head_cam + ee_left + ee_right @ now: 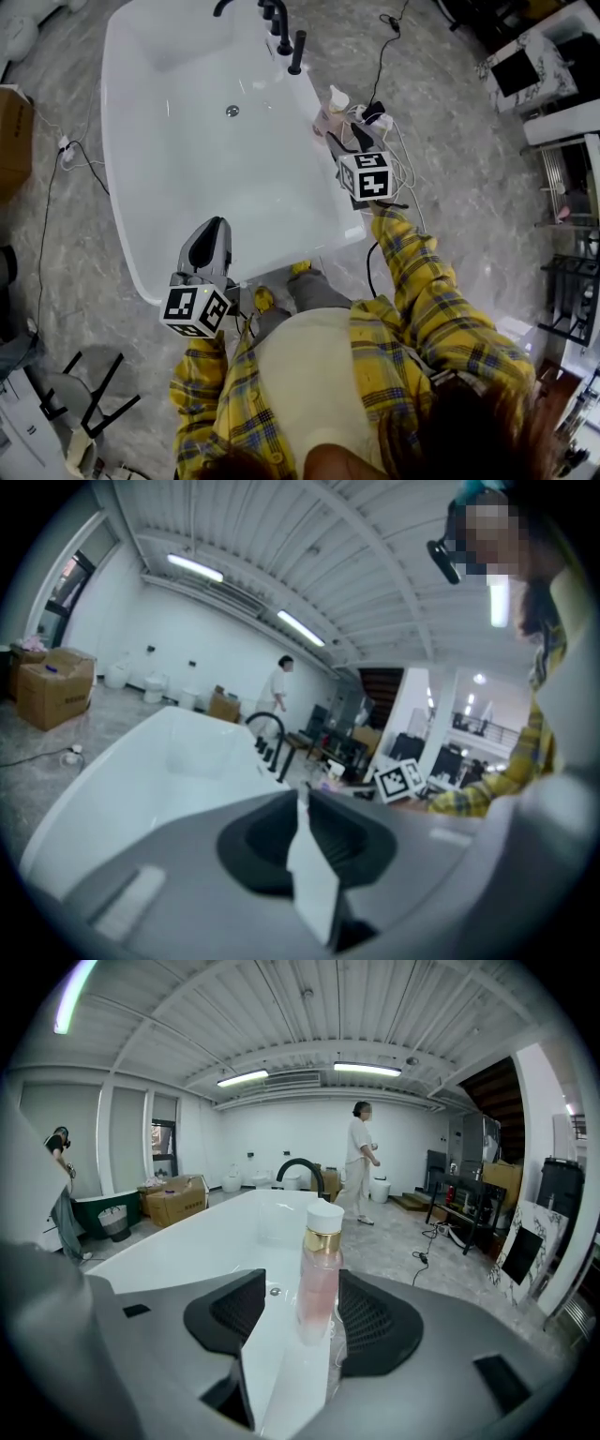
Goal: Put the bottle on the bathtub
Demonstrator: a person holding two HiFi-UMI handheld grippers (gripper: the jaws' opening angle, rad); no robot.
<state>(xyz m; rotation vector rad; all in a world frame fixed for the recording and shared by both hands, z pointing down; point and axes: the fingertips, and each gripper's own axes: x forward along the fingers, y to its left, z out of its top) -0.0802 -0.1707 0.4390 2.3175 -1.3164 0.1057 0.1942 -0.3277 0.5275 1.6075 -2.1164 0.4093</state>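
A clear pink bottle (319, 1269) with a gold collar and white cap stands upright on the right rim of the white bathtub (117, 187). In the head view the bottle (335, 101) sits just past my right gripper (332, 141). The right gripper (301, 1281) is open, with the bottle between its jaws, closer to the right one. My left gripper (214, 227) hovers over the tub's near end, shut with nothing in it; its jaws (302, 799) meet at the tips.
Black faucet posts (281, 28) rise from the tub's far right rim. Cables and a plug block (384, 122) lie on the floor right of the tub. A cardboard box (11, 141) stands at the left. A person (359, 1157) walks in the background.
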